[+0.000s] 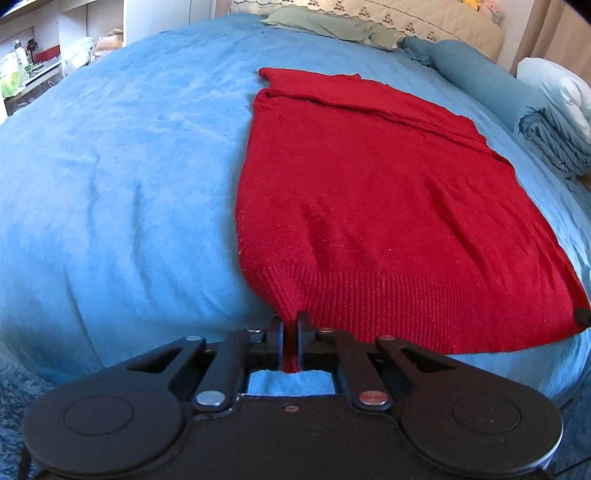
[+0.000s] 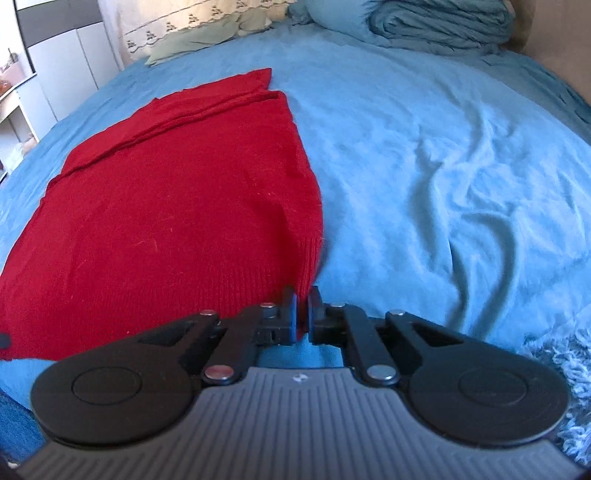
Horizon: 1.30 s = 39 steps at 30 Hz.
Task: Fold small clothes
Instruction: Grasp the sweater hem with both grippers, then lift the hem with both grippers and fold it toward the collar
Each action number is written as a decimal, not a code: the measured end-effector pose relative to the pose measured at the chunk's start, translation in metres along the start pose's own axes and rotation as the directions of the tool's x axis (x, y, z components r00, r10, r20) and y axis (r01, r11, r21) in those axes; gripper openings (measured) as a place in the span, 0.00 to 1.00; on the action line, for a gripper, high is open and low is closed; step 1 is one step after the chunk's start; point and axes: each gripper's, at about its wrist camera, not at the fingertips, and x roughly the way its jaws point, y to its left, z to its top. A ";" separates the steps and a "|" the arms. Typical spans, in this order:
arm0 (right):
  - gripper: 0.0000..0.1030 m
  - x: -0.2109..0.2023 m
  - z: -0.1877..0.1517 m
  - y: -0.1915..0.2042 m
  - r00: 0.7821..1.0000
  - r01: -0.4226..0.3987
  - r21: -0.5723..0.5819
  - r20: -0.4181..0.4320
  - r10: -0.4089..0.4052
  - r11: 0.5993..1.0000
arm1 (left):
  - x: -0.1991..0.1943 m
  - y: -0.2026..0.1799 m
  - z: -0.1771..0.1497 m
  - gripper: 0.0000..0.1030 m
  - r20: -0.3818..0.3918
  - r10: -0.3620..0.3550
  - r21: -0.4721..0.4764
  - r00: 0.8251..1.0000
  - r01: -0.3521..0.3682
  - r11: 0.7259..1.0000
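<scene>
Red sweater (image 1: 369,206) lies flat on the bed (image 1: 110,184), ribbed hem at the near edge; left gripper (image 1: 291,325) pinches the hem's left corner, right gripper (image 2: 303,310) pinches its right corner. Risk: thin bites on stretchy knit may slip when lifted, or the tucked sleeves at the far end spill out. Pillows (image 1: 332,26) and rolled duvet (image 1: 546,129) sit well apart, nothing blocking.

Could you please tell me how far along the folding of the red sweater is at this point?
Done: the red knitted sweater lies narrowed, its sleeves apparently folded in. In hand: the left gripper and right gripper each pinch a corner of the ribbed hem. Left: carrying the hem up over the blue fleece bedspread.
</scene>
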 end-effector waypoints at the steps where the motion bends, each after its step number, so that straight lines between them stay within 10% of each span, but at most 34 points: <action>1: 0.20 -0.001 0.000 0.000 1.000 -0.005 0.004 0.007 0.004 1.000 | -0.001 0.001 0.001 0.06 0.002 -0.003 -0.007 1.000 0.004 1.000; 12: 0.20 -0.035 0.042 -0.007 0.987 -0.111 0.023 0.117 0.108 0.994 | -0.055 0.005 0.061 0.06 0.185 -0.097 -0.034 0.978 0.105 0.994; 20: 0.20 -0.031 0.164 0.003 0.954 -0.229 0.002 0.197 0.224 0.973 | -0.057 -0.001 0.175 0.06 0.311 -0.171 -0.028 0.935 0.189 0.982; 30: 0.20 0.085 0.351 0.048 0.944 -0.272 0.042 0.206 0.258 0.962 | 0.049 -0.019 0.330 0.05 0.328 -0.061 -0.083 0.943 0.093 0.992; 39: 0.20 0.255 0.367 0.057 0.973 -0.216 0.125 0.108 0.203 0.968 | 0.189 -0.006 0.350 0.05 0.212 0.001 -0.186 0.977 0.040 0.982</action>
